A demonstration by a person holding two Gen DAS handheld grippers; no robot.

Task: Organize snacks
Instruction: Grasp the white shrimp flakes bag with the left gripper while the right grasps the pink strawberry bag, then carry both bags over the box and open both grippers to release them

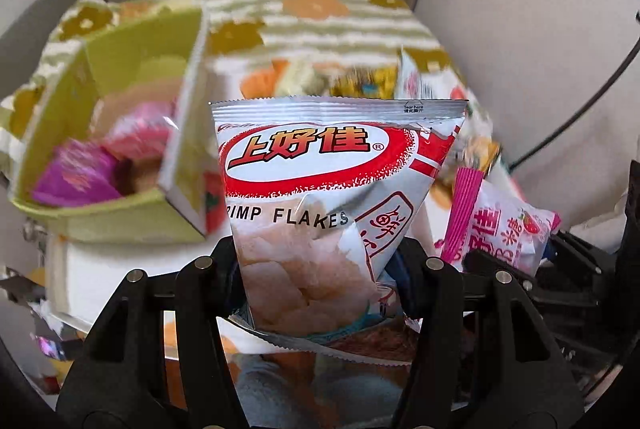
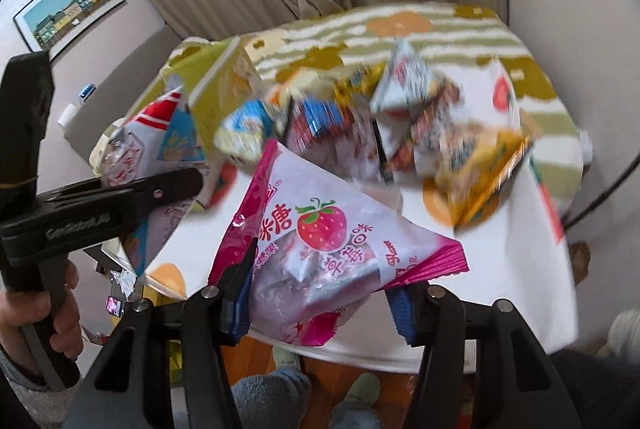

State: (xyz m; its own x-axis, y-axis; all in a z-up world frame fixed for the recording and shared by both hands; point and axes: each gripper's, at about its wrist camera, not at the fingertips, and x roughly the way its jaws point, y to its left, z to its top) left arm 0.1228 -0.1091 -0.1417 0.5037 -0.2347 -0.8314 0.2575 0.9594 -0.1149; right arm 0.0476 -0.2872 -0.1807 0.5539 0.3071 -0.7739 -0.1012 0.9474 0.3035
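Foil shrimp bag (image 1: 320, 213) sits clamped in the left hand-held gripper (image 1: 320, 269), pink strawberry bag (image 2: 320, 249) in the right hand-held gripper (image 2: 316, 301), both clear of the surface (image 2: 460, 289), probably bound for the green box (image 1: 120, 69).

The silver bag (image 1: 316, 213) reads "上好佳" and "FLAKES"; the pink strawberry bag (image 2: 320, 249) shows "草莓口味".
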